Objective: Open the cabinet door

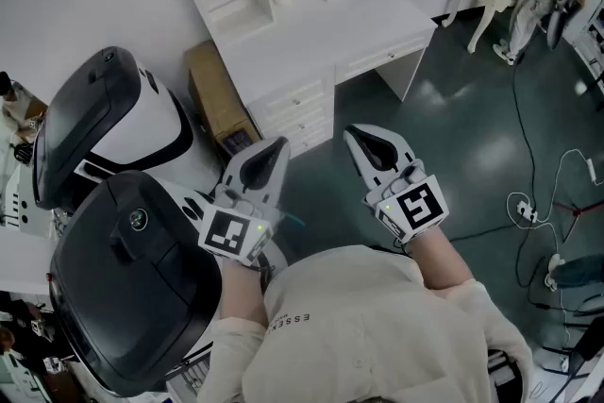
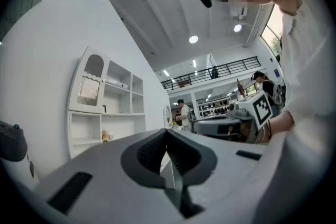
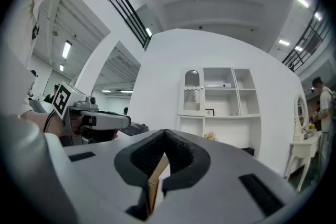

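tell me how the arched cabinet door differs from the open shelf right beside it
The cabinet door closes off its compartment, while the open shelf has no front, so its back wall shows. The cabinet door has an arched window in it; the open shelf is a plain rectangle holding a flat white box. The cabinet door also stands taller than the open shelf. Both are white and part of the same shelf unit.

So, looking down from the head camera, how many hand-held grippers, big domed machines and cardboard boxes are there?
Grippers: 2, left gripper and right gripper
Domed machines: 2, farther machine and nearer machine
Cardboard box: 1
Total: 5
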Action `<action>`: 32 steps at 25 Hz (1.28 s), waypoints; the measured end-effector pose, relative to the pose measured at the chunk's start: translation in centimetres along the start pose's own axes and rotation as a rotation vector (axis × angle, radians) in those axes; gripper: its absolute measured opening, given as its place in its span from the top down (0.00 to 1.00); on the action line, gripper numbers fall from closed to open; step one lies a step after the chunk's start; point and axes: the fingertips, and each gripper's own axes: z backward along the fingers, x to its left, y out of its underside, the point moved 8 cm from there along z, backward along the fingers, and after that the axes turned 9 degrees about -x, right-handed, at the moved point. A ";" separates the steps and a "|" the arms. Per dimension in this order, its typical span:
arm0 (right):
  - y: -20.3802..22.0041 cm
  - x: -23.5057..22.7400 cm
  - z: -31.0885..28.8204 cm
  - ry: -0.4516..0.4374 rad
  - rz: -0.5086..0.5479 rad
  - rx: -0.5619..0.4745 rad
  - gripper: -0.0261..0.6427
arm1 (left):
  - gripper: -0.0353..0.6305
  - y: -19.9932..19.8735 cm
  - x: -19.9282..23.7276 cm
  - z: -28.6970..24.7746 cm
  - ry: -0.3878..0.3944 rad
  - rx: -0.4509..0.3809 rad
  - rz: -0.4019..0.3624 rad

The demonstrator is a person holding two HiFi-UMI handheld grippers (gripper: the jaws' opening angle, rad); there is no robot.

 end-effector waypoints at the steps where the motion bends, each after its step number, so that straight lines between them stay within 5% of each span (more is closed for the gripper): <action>1: 0.1 -0.1 0.0 -0.002 0.000 0.000 0.94 | 0.94 0.1 0.0 -0.1 0.000 -0.003 0.003; 18: 0.7 -0.4 -0.8 0.025 -0.003 0.020 0.94 | 0.94 1.2 0.4 -0.6 -0.020 -0.023 0.025; 21: 1.4 -1.0 -1.3 0.047 -0.031 0.029 0.94 | 0.66 1.5 1.2 -0.9 -0.052 -0.029 -0.003; 32: 3.1 -5.8 -4.9 0.026 -0.054 0.024 0.94 | 0.65 3.4 4.3 -5.0 -0.099 0.035 -0.010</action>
